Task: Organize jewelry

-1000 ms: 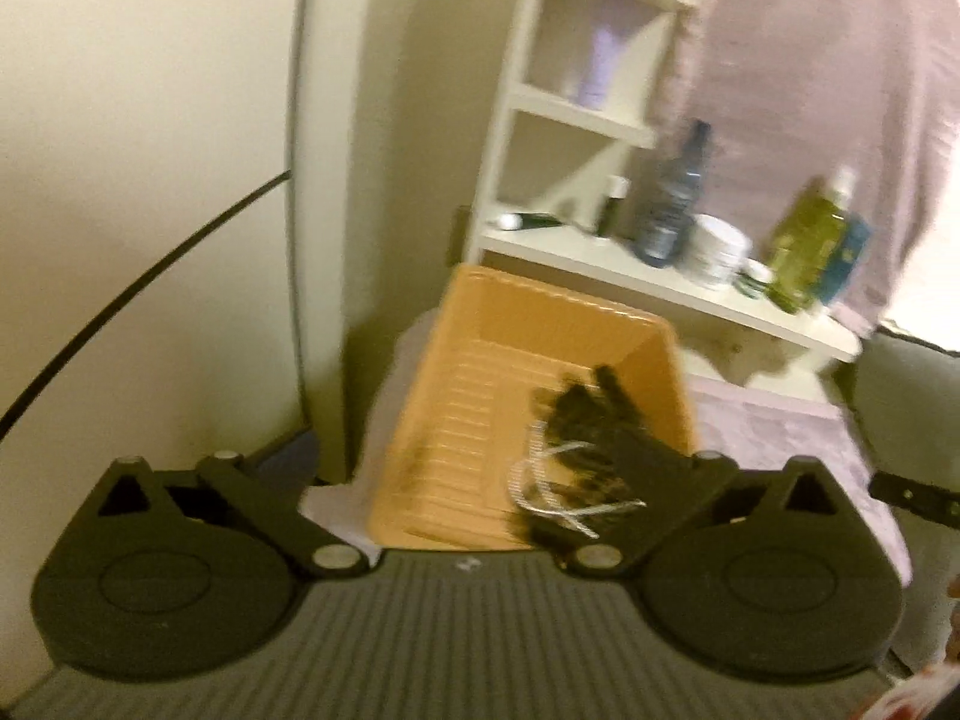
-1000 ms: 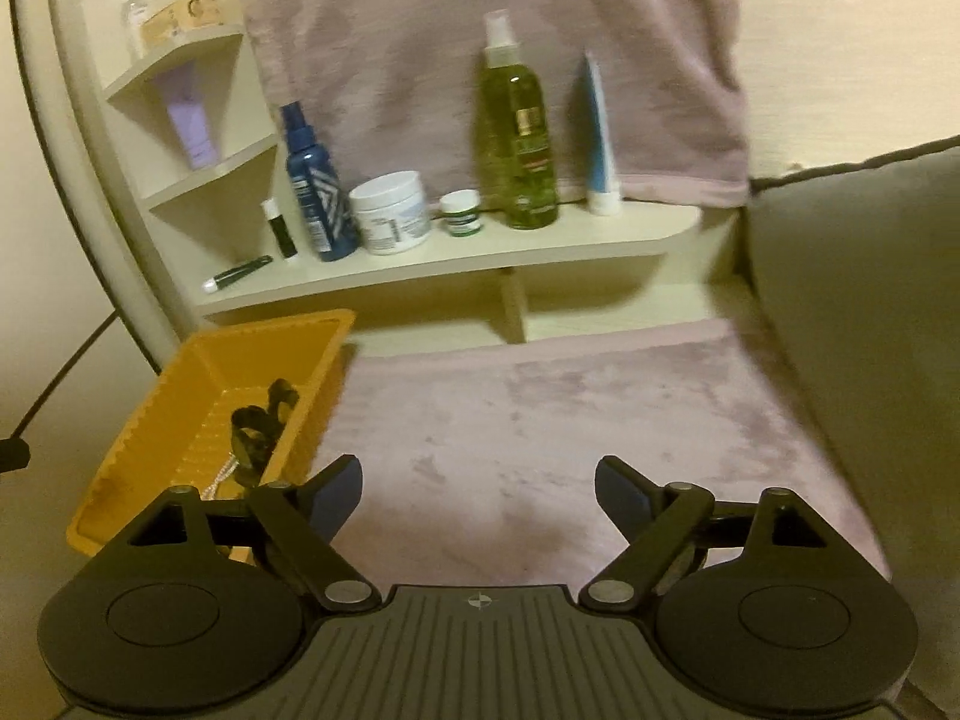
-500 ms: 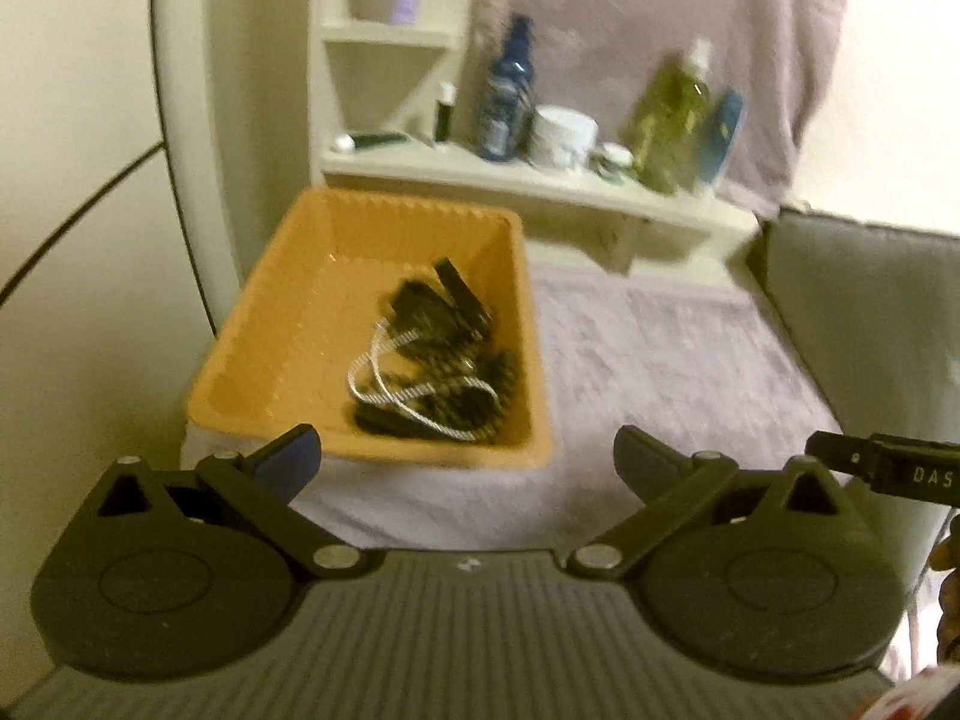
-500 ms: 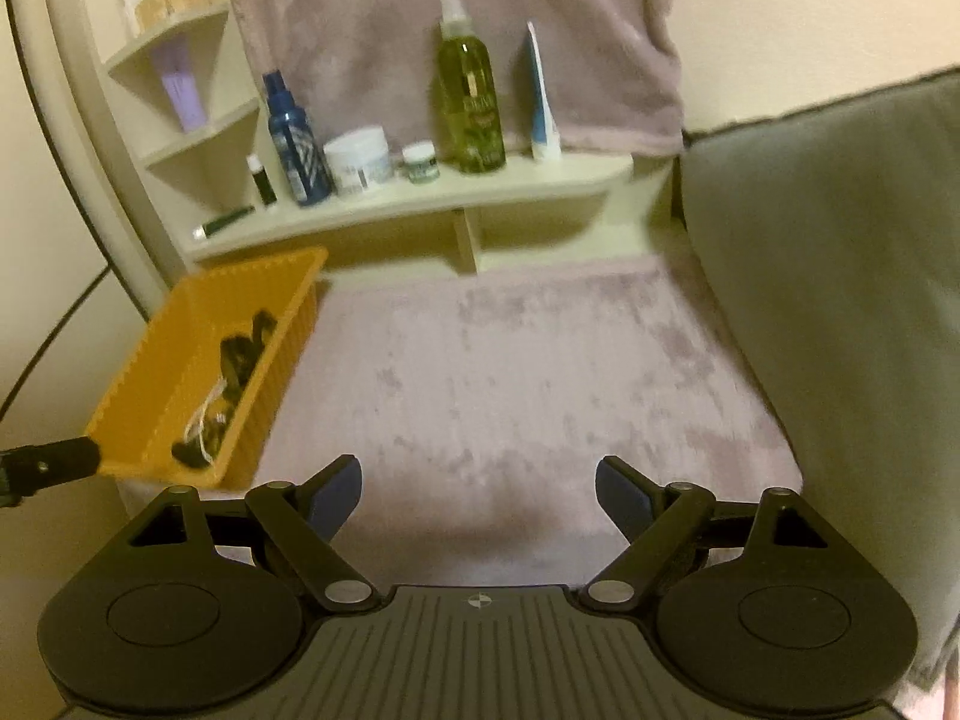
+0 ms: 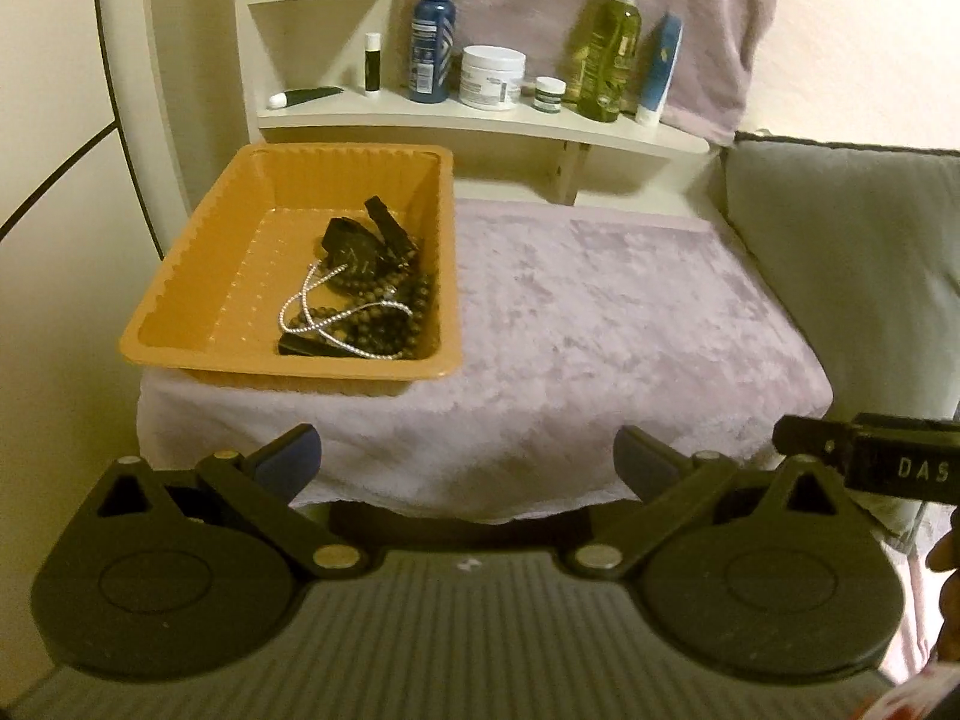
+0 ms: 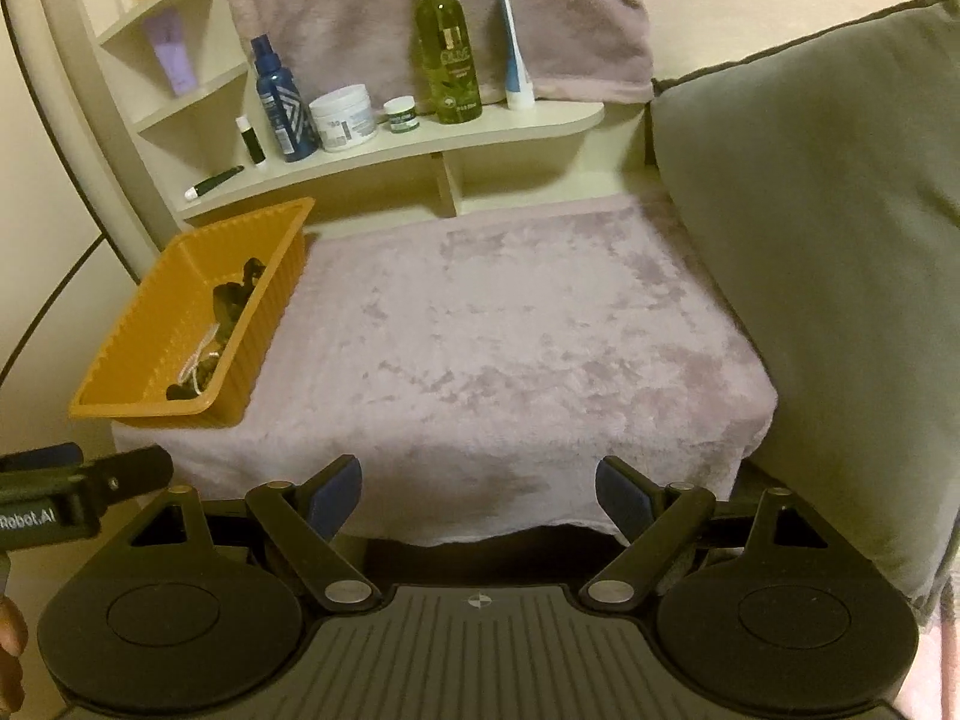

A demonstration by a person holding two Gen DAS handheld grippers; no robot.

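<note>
Left wrist view is showing the left gripper hanging off the near edge of the mauve plush surface, jaws standing apart with nothing between them. An orange tray is sitting at the surface's left edge, holding the jewelry: dark beads, a silver chain and black pieces heaped against its right wall. Right wrist view is showing the right gripper likewise spread wide and empty, hovering off the near edge, well apart from the tray.
</note>
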